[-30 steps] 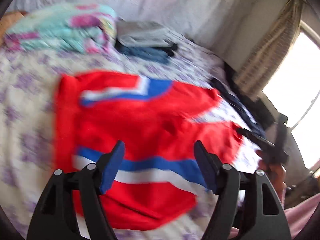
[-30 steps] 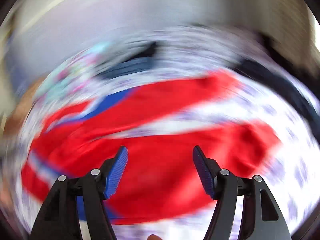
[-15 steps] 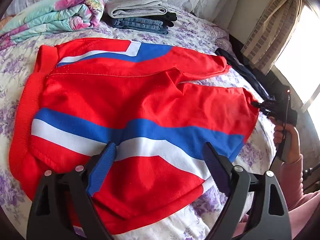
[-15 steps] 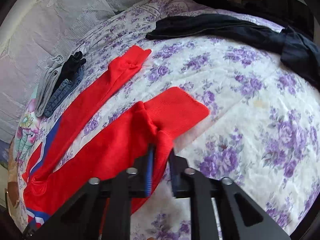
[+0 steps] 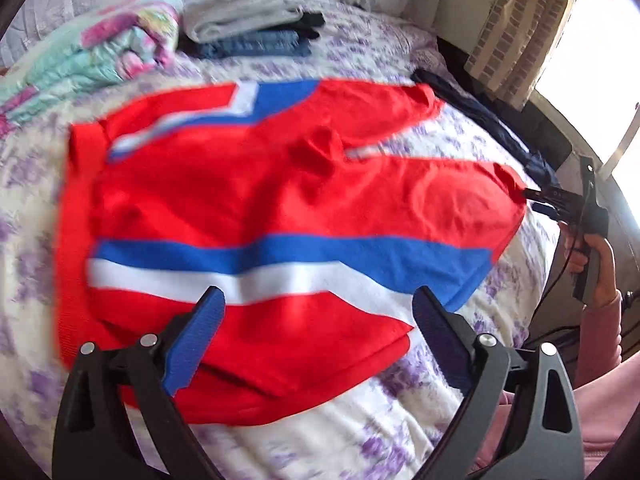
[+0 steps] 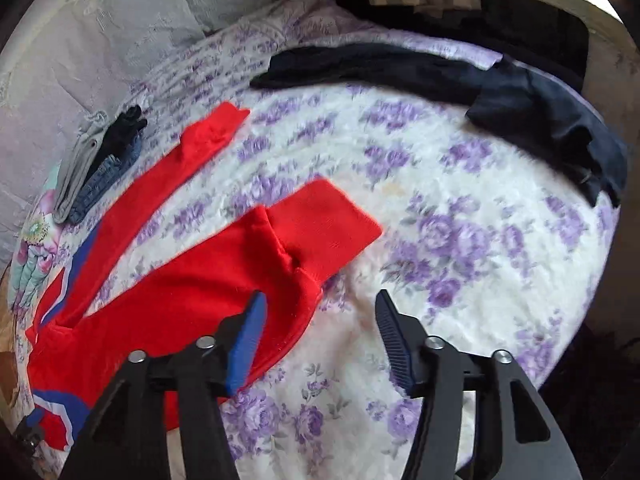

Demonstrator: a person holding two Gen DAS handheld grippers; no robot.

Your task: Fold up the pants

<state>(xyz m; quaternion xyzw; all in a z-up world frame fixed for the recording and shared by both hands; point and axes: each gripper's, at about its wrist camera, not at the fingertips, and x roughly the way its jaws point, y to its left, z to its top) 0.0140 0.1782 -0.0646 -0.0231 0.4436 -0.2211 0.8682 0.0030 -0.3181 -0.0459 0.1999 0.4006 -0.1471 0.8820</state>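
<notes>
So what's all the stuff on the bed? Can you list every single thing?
red pants: one, red with blue and white stripes, spread flat across the middle of the bed, legs apart
bedsheet: one, white with purple flowers, under everything
dark garment: one, navy or black, lying along the far edge of the bed
folded clothes: a small stack, grey on top, blue denim and black below, by the headboard
folded quilt: one, turquoise with pink flowers, beside that stack
curtain: one, beige checked, by the window
left tongs: black with blue pads, jaws opening, nothing pinched, over the waist end
right tongs: black with blue pads, jaws opening, by the nearer leg's cuff
person's hand: one, pink sleeve, holding the right tongs
</notes>
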